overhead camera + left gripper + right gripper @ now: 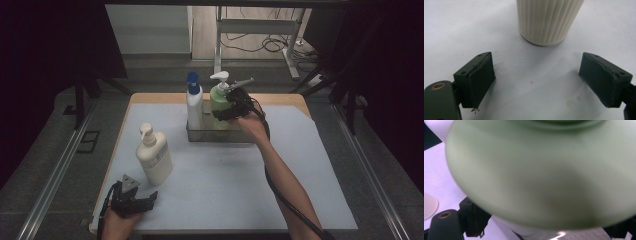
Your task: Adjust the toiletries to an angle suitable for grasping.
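A green pump bottle (218,98) with a white pump stands in a clear basket (222,137) at the back of the table. My right gripper (226,107) is shut on its body from the right side. In the right gripper view the green bottle (541,170) sits blurred and very close, with one finger (472,220) against its lower left edge. A cream pump bottle (154,157) stands at the front left. My left gripper (149,199) rests open on the table just in front of it, its jaws wide apart (537,82) and the ribbed cream bottle (549,20) beyond them.
A white bottle with a blue cap (194,102) stands in the basket left of the green one. A white mat (240,185) covers the wooden table. Table legs and cables (272,45) lie on the floor beyond the far edge.
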Motion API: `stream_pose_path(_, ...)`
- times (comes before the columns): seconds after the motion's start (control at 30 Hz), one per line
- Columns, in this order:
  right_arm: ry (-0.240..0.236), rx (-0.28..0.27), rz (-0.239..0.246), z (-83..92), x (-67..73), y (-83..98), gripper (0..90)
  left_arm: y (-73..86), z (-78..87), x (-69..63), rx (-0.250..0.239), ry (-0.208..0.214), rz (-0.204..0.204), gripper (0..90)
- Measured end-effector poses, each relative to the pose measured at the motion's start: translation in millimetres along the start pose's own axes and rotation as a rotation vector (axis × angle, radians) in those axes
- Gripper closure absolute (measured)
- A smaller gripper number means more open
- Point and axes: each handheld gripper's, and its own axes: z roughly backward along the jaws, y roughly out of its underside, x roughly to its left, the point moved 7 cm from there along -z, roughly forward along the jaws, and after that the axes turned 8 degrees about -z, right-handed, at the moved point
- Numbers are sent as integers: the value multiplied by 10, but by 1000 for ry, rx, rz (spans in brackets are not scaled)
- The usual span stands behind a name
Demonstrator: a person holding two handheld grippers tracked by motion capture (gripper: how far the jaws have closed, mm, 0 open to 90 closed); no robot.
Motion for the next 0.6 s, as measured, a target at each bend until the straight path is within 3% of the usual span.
stream_pose_path(0.6, 0, 88, -9, -166, -48, 168, 126, 0, 0, 0, 0, 0, 0, 125)
